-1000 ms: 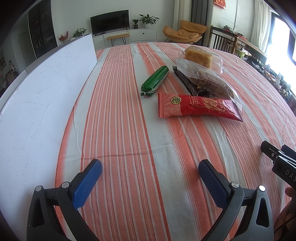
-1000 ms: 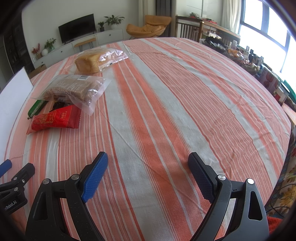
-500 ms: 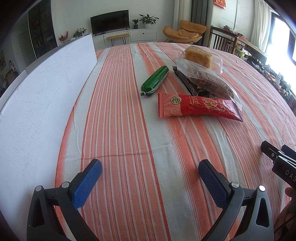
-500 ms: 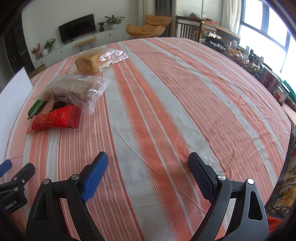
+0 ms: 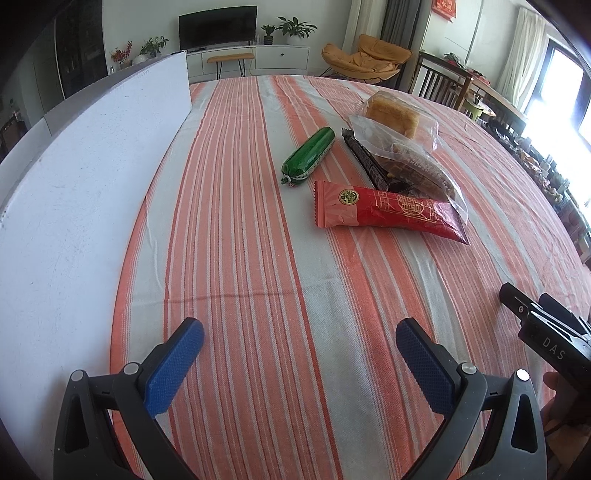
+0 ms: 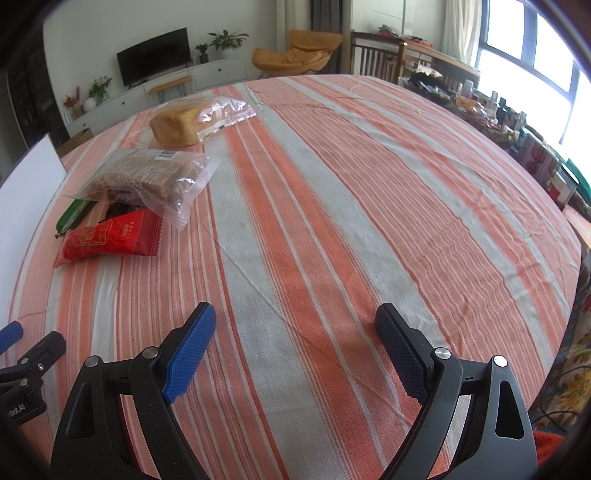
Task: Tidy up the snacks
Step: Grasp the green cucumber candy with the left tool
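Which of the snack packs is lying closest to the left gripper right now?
The red packet. It is the front one of the cluster; the green tube, the dark bar, the clear bag of brown snacks and the bagged bread all lie farther away.

Left hand-held gripper (image 5: 299,354) agape, right (image 6: 295,343) too — both empty

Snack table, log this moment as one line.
left tool: open, empty | right tool: open, empty | red packet, green sausage, two clear bags: untouched on striped cloth

A home living room: a television (image 5: 218,26) on a low white cabinet (image 5: 258,61), potted plants (image 5: 291,27), an orange lounge chair (image 5: 365,59) beyond the striped tabletop (image 5: 258,258).
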`<state>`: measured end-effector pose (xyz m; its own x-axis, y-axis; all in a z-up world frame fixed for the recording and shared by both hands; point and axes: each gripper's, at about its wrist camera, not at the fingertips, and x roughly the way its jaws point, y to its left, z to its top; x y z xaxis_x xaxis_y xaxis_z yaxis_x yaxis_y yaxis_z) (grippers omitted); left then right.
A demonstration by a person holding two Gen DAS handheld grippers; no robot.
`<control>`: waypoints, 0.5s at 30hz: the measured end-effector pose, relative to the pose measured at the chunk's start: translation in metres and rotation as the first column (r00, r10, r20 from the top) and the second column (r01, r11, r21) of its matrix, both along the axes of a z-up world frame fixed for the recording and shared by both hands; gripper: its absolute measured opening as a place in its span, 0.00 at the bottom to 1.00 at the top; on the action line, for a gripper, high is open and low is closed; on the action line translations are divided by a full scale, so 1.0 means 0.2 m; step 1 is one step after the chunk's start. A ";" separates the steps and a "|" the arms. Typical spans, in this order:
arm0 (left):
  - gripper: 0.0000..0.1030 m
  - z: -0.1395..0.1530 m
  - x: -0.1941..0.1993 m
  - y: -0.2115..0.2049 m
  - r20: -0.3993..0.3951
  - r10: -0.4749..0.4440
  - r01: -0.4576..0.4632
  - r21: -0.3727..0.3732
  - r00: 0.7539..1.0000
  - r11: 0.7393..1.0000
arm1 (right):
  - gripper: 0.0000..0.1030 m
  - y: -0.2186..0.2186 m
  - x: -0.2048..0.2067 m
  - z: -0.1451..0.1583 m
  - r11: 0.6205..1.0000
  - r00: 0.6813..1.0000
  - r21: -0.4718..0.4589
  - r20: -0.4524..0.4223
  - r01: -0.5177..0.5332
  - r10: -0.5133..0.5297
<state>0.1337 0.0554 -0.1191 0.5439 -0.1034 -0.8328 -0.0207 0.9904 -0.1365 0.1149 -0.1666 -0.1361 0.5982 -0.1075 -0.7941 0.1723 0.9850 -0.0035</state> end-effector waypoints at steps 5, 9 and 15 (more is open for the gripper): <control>0.98 0.15 0.11 -0.04 0.023 -0.002 0.003 -0.005 1.000 1.000 | 0.88 0.00 0.00 0.00 1.000 1.000 0.000 0.000 -0.001 0.001; 0.97 0.25 0.28 -0.09 0.014 0.000 -0.001 0.062 1.000 0.998 | 0.88 0.00 0.00 0.00 1.000 1.000 0.000 0.000 0.000 0.000; 0.77 0.11 0.63 -0.12 -0.159 0.003 0.039 0.256 0.987 0.966 | 0.88 0.00 0.00 0.00 1.000 1.000 0.000 0.000 -0.001 0.001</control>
<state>0.2604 0.0316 -0.0977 0.4041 0.1170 -0.9072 -0.0034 0.9920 0.1264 0.1146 -0.1668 -0.1360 0.5984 -0.1069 -0.7941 0.1716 0.9852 -0.0033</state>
